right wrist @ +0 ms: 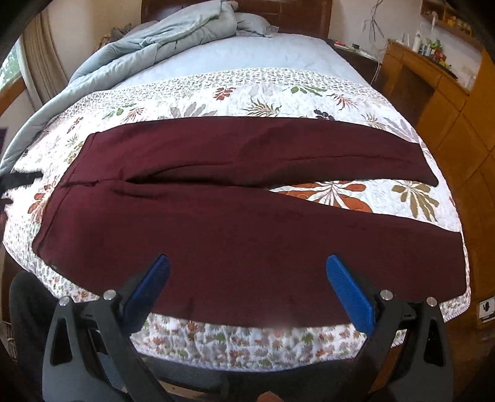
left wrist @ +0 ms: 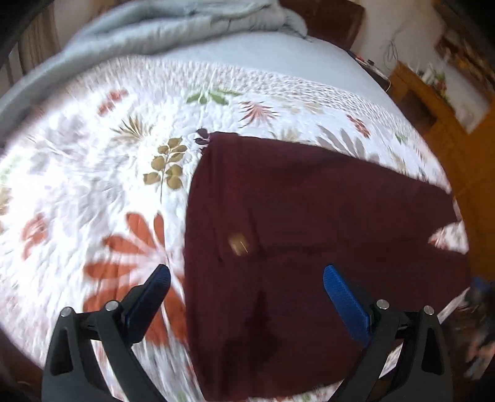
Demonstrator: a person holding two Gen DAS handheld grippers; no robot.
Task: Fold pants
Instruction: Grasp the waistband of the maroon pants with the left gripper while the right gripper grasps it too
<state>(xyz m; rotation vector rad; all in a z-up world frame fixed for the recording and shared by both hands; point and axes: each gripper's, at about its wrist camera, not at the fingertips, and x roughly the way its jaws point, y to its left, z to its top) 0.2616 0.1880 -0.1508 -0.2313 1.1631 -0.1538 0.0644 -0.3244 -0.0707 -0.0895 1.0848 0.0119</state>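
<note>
Dark maroon pants [right wrist: 235, 216] lie spread flat across the floral quilt [right wrist: 272, 96], waistband at the left, both legs running right with a gap between them. My right gripper [right wrist: 247, 263] is open and empty, above the near leg by the bed's front edge. In the left wrist view the pants [left wrist: 309, 216] show their waist end with a small tan label [left wrist: 238, 243]. My left gripper [left wrist: 246, 273] is open and empty, above the waistband's left edge. The left gripper also shows in the right wrist view as a dark shape [right wrist: 18, 181] at the far left.
A rumpled grey-blue duvet [right wrist: 173, 34] is heaped at the head of the bed by the dark headboard [right wrist: 278, 12]. Wooden cabinets [right wrist: 448, 117] with small items on top stand along the right. The quilt's front edge [right wrist: 247, 343] drops off just below my right gripper.
</note>
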